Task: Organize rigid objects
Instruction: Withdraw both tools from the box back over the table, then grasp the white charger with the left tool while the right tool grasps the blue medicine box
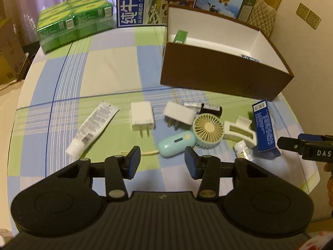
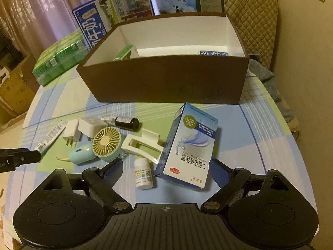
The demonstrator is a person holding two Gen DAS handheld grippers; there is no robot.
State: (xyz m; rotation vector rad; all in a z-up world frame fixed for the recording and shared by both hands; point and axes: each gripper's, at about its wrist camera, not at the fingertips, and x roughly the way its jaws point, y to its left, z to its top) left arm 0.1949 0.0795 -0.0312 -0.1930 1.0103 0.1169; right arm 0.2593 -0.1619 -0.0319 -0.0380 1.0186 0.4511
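A brown box (image 1: 218,77) (image 2: 166,79) with a white inside stands at the back right and holds a green carton (image 2: 124,53) and a blue pack (image 2: 213,53). In front of it lie a tube (image 1: 91,125), a white charger (image 1: 142,115), a plug adapter (image 1: 180,114), a dark bottle (image 2: 127,123), a teal mini fan (image 1: 208,129), a white hair clip (image 2: 141,143), a pill bottle (image 2: 142,175) and a blue medicine box (image 2: 189,145). My left gripper (image 1: 162,162) is open just short of the fan's handle. My right gripper (image 2: 166,173) is wide open near the pill bottle and medicine box, touching neither.
A green wrapped pack (image 1: 75,23) and milk cartons (image 1: 135,2) stand along the table's far edge. A quilted chair (image 2: 249,10) is behind the brown box. Cardboard boxes (image 2: 14,91) sit on the floor at the left. The checked tablecloth (image 1: 108,66) is bare at the middle left.
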